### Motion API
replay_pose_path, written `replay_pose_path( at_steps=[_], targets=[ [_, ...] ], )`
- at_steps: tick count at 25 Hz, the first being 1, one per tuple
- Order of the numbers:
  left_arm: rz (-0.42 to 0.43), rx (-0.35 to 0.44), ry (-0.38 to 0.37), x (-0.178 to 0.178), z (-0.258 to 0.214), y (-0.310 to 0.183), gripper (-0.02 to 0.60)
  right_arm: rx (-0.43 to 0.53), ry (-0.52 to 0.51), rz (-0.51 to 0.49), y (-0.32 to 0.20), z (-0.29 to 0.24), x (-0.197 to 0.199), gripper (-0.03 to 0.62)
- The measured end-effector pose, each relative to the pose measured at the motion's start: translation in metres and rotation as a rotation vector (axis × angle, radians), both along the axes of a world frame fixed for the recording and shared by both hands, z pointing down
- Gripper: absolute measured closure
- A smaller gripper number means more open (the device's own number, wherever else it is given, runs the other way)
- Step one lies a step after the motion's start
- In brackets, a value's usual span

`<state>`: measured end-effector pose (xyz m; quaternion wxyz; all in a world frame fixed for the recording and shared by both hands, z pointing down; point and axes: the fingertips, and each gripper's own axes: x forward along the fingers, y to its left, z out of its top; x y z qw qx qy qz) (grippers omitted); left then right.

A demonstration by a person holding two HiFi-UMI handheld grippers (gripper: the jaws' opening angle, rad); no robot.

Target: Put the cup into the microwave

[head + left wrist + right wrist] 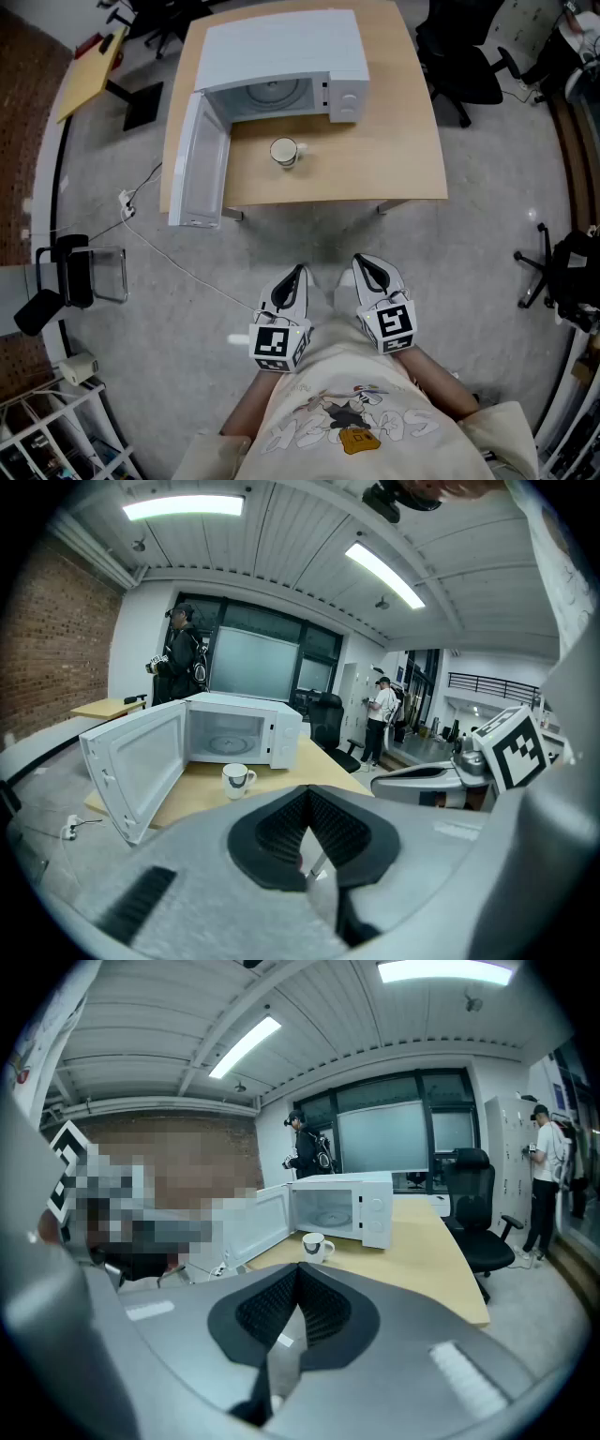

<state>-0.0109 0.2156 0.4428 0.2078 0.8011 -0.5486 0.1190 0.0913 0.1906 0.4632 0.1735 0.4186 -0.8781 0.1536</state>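
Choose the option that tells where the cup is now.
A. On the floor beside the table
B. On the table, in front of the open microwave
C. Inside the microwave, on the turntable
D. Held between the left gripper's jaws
B: the cup stands on the table just in front of the microwave, whose door is swung open and whose cavity holds no cup.

We are in an office: we see black rolling chairs [457,54], a pale wooden desk [394,159] and long ceiling lights [183,506].
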Motion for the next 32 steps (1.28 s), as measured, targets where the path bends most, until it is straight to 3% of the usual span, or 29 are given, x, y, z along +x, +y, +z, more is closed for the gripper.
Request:
replay_pose_path(
  at_steps=[7, 18, 22, 27, 30, 32],
  targets=[
    [0.036, -0.004, -0.002, 0.008, -0.002, 0.016, 0.583, -0.001, -0.003, 0.033, 0.017, -0.002, 0.004, 0.588],
    [0.007, -0.014, 0.03, -0.031, 0.005, 0.014, 0.583, 0.019, -0.052, 0.04, 0.016, -0.011, -0.027, 0.586],
    [0.005, -0.003, 0.064, -0.051, 0.01, -0.001, 0.583, 0.037, -0.021, 0.063, 0.003, -0.006, -0.039, 0.586],
    [0.034, -0.043, 0.066, -0.054, 0.026, -0.025, 0.583, 0.024, -0.011, 0.077, -0.024, 0.002, -0.041, 0.586],
    [0.035, -0.052, 0.075, -0.051, 0.029, -0.058, 0.583, 0.006, -0.024, 0.07, -0.059, 0.006, -0.036, 0.585],
    [0.028, -0.013, 0.098, -0.048, 0.026, -0.091, 0.583, -0.006, -0.042, 0.044, -0.087, 0.009, -0.032, 0.586]
  ],
)
